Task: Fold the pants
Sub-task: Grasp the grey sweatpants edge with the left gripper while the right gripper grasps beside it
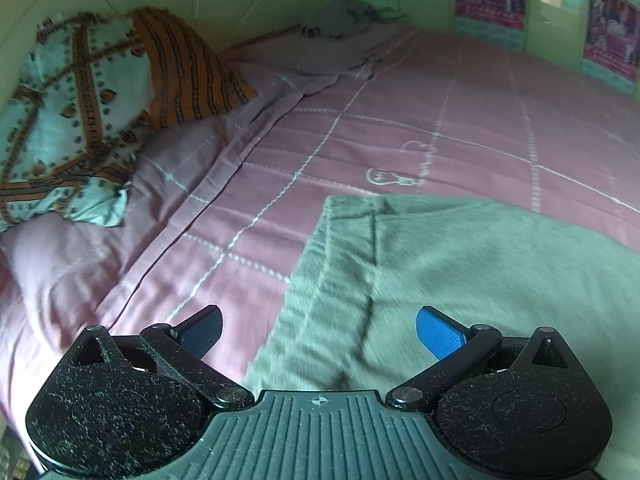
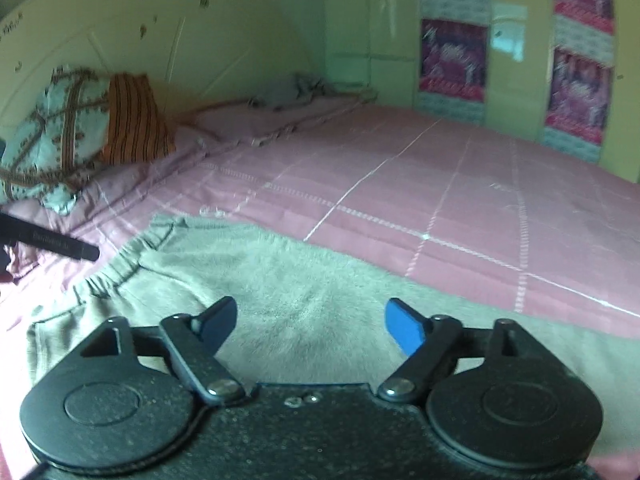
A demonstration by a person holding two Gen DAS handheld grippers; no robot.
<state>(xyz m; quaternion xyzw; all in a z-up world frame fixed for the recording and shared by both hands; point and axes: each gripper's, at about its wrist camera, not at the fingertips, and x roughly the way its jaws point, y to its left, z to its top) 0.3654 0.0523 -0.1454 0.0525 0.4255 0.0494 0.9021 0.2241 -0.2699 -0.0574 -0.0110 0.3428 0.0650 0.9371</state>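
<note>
Grey-green fleece pants (image 1: 460,280) lie flat on the pink bed. In the left wrist view their left edge runs between my fingers. My left gripper (image 1: 320,332) is open and empty, hovering over that edge. In the right wrist view the pants (image 2: 304,300) fill the foreground, with the elastic waistband (image 2: 116,268) at the left. My right gripper (image 2: 310,324) is open and empty just above the cloth. A dark finger of the left gripper (image 2: 52,242) reaches in from the left, near the waistband.
The pink checked bedsheet (image 1: 440,112) stretches far ahead. Patterned pillows (image 1: 80,112) lean against the green wall at the left. A grey cloth heap (image 1: 340,20) lies in the far corner. Posters (image 2: 452,60) hang on the wall at the right.
</note>
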